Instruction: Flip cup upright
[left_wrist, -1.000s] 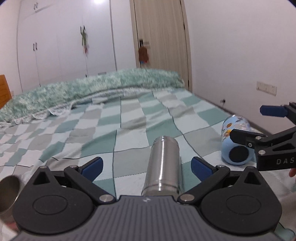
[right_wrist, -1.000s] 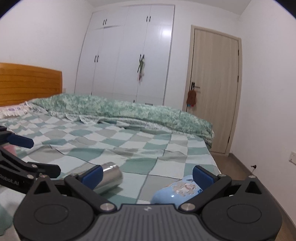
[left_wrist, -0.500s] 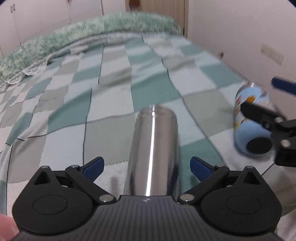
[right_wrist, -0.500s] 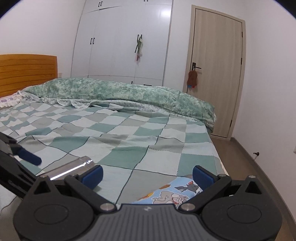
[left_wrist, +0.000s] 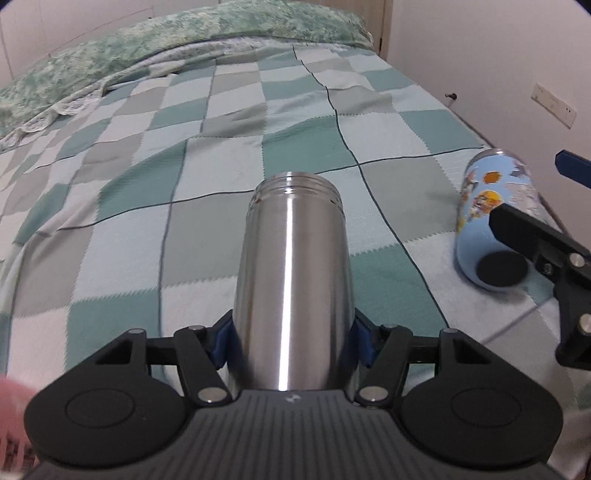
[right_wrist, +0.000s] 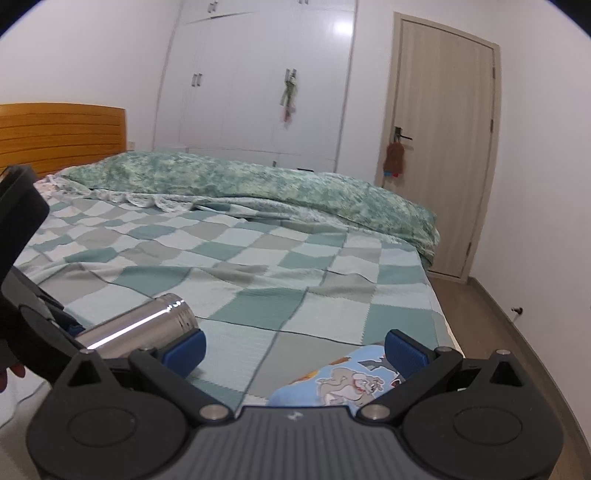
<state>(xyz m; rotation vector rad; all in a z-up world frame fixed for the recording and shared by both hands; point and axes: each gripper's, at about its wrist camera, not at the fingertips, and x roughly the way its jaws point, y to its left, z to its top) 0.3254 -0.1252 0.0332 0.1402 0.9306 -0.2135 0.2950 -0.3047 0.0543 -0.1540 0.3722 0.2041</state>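
Note:
A steel cup lies on its side on the checked bedspread, threaded mouth pointing away. My left gripper is shut on its lower body, blue pads pressed on both sides. The steel cup also shows in the right wrist view, low on the left. A light blue cartoon-print cup lies on its side to the right, black base toward me. My right gripper is open just above the blue cup, which lies under and between its fingers.
The bed's right edge runs close beside the blue cup, with wooden floor beyond. A rolled green duvet lies across the far end of the bed. A wooden headboard stands at the left.
My left gripper moved forward over the steel cup and closed on it. My right gripper stayed open over the blue cup.

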